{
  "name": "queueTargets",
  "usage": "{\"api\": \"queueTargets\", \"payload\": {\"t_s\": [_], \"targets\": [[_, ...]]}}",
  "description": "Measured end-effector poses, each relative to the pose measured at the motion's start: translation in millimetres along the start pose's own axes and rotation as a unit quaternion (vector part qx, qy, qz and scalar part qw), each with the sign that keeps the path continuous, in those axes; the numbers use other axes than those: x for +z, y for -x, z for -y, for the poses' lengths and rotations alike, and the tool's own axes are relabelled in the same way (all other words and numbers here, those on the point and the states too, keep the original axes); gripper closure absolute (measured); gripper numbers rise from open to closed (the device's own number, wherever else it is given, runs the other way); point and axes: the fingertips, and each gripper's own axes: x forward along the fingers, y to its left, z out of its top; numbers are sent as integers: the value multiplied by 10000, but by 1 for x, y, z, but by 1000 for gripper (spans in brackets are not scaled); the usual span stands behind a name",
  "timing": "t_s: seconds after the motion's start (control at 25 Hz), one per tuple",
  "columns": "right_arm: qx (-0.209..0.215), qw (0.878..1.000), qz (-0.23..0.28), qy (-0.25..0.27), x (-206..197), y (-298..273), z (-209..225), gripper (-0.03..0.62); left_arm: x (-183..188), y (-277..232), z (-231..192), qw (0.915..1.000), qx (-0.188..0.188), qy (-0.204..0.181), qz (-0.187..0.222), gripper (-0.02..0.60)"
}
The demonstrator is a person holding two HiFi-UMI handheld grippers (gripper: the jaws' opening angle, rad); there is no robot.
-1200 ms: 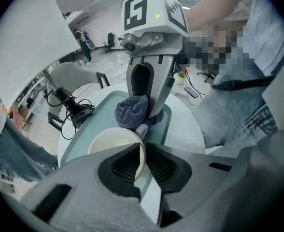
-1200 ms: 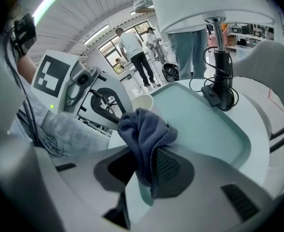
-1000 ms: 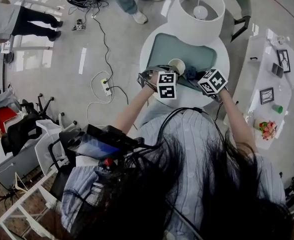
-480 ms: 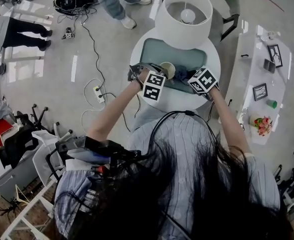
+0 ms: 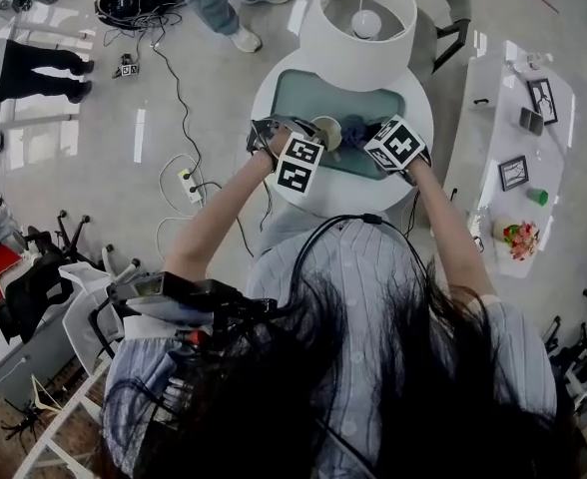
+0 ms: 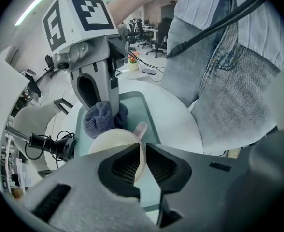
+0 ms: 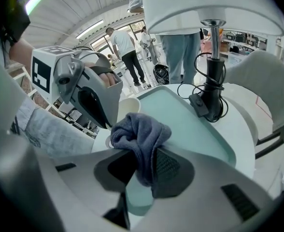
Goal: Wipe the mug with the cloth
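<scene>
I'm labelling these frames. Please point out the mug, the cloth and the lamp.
mug [image 6: 110, 145], left gripper view, cream side wall.
cloth [image 7: 141, 132], right gripper view, bunched top fold.
lamp [image 5: 345, 68], head view, shade's outer wall.

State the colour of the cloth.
Greyish blue; the cloth shows best in the right gripper view.
</scene>
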Motion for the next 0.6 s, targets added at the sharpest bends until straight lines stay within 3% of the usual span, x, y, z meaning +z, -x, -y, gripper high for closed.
{"api": "queueTargets", "payload": {"t_s": [0.16, 0.28, 0.44, 0.6], "targets": [[-170, 9998, 43, 31, 0, 2, 9, 500, 5, -4, -6, 9996, 177, 200, 55, 534], [-250, 9992, 267, -165, 3, 7, 11, 500, 12, 2, -14, 9937, 524, 894, 430, 534], [-270, 9966, 593, -501, 6, 20, 10, 500, 31, 23, -24, 9677, 857, 2045, 1201, 533], [-399, 9917, 918, -813, 8, 32, 6, 500, 32, 40, -25, 9392, 1238, 2838, 1482, 534]]}}
